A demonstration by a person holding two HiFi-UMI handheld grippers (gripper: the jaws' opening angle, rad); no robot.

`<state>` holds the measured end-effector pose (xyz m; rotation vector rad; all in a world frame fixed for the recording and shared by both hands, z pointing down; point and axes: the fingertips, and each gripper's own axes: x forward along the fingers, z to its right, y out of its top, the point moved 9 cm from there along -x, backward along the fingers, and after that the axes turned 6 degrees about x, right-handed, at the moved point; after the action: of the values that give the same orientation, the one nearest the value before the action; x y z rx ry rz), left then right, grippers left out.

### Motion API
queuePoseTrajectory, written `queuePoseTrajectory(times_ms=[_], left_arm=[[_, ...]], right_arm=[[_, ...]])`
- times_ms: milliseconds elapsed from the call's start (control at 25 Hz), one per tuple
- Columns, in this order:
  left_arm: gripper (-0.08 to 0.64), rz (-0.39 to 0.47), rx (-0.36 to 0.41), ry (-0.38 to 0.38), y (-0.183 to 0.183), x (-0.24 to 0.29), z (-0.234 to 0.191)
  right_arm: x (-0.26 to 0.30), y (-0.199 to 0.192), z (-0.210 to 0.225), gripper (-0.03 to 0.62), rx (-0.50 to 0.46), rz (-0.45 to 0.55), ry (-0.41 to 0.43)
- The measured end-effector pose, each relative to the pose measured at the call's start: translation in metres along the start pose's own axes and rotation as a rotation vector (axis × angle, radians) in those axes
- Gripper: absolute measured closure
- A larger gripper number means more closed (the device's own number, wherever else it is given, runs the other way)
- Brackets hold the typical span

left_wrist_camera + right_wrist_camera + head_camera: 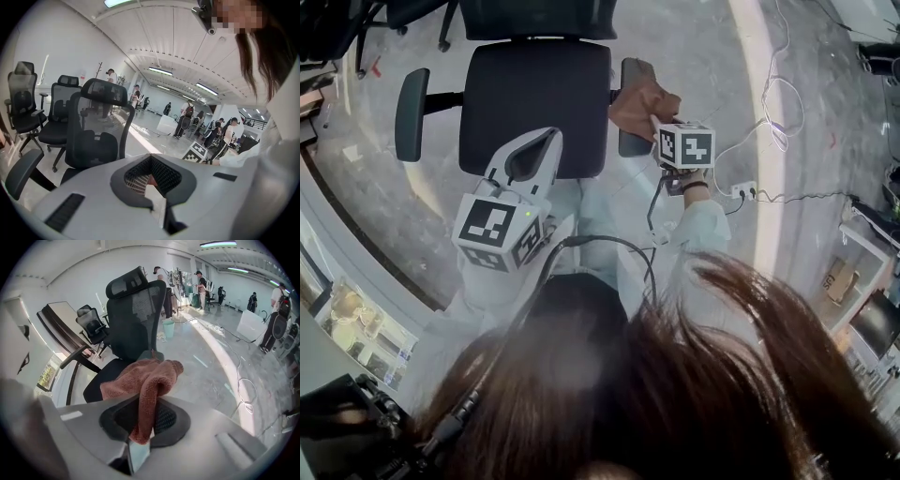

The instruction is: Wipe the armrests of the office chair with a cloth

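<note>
The black office chair (534, 103) stands in front of me, its seat at the top middle of the head view. Its left armrest (411, 112) is bare. A brown cloth (642, 105) lies bunched over the right armrest (635, 70). My right gripper (649, 120) is shut on the cloth (140, 376), which hangs out of its jaws (142, 430) and hides the armrest beneath. My left gripper (546, 141) hovers over the seat's front edge, shut and empty (152, 180), pointing toward the chair's mesh back (101, 117).
A power strip (742, 190) with white cables lies on the floor right of the chair. Other office chairs (58, 110) stand at the left. Cardboard boxes (839, 277) and shelving sit at the right edge. Several people stand far off in the hall.
</note>
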<state>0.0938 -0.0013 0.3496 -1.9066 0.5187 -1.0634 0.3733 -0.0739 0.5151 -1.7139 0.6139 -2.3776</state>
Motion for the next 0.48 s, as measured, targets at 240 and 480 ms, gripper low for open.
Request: queuePoseTrajectory(times_ms=[240,480], left_arm=[[0.557,0.008,0.015,-0.025,0.001,0.003,0.003],[0.557,0.015,0.037,-0.054,0.004,0.007,0.008]], right_arm=[[-0.020,-0.052,-0.015,0.554,0.035,-0.020,0.039],[-0.021,-0.079,-0.023,0.554,0.091,0.002,0.058]])
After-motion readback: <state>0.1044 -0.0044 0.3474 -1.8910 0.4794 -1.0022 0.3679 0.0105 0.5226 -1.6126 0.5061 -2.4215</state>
